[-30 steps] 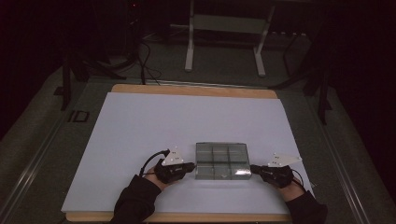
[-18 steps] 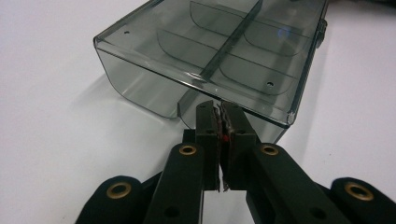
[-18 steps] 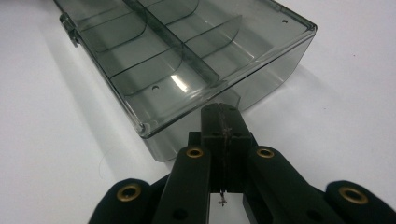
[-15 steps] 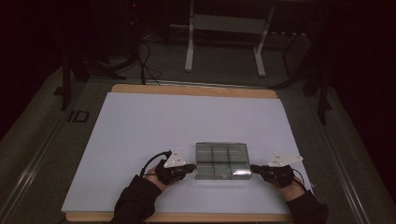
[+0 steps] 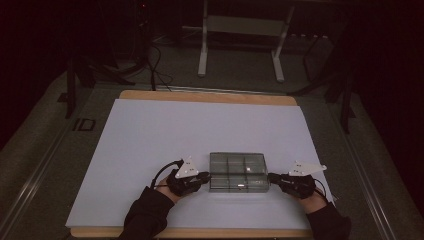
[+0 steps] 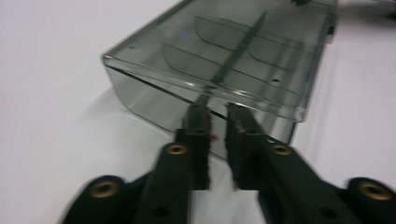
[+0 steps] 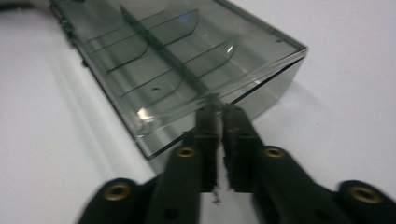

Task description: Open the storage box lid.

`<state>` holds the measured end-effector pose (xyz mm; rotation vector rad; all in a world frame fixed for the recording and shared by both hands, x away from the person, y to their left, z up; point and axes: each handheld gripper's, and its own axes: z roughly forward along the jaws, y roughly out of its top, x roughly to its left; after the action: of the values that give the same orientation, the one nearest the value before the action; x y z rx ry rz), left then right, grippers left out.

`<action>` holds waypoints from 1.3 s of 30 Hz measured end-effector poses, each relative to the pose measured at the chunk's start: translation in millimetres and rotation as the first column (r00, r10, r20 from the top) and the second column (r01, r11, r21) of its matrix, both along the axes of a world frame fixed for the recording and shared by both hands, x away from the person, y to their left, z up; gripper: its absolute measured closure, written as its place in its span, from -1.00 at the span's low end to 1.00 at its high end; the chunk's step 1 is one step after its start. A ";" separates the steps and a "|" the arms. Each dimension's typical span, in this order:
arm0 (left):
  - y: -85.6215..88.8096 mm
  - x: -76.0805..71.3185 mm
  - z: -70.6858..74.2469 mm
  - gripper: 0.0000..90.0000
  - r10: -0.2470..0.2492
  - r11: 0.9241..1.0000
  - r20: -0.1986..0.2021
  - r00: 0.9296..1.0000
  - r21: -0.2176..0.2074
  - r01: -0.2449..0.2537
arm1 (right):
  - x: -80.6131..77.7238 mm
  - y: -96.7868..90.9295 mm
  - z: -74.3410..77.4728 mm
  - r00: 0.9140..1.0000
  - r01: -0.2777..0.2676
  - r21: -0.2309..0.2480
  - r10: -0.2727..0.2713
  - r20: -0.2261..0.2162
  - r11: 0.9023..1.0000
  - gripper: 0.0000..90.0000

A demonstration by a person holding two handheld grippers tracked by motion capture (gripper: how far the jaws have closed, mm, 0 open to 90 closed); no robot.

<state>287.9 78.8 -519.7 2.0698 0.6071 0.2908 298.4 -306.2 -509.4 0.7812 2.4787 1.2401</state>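
A smoky clear plastic compartment box [image 5: 237,171] with a shut lid lies flat on the white table sheet [image 5: 200,125], near the front. My left gripper [image 5: 206,177] points at its left end and my right gripper [image 5: 271,178] at its right end. In the left gripper view the fingertips [image 6: 217,112] touch or nearly touch the box's end wall [image 6: 154,100] just under the lid. The right gripper's tips [image 7: 218,109] meet the opposite end [image 7: 261,91] the same way. Both pairs of jaws have just been opening to a narrow gap, with nothing between them.
A wooden table edge [image 5: 205,96] borders the sheet at the back. Behind it stand a metal frame's legs [image 5: 202,50] and cables [image 5: 150,65] on a dark floor. A rail [image 5: 40,170] runs along the table's left side.
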 end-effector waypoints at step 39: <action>-10.1 23.3 9.5 0.53 0.081 0.997 0.154 0.985 -0.014 -0.079 | 31.7 10.1 14.0 0.997 0.037 0.008 -0.037 0.074 0.999 0.53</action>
<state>311.2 68.8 -510.2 1.9962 0.5966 0.4896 330.1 -296.1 -495.4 0.7650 2.3913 1.2422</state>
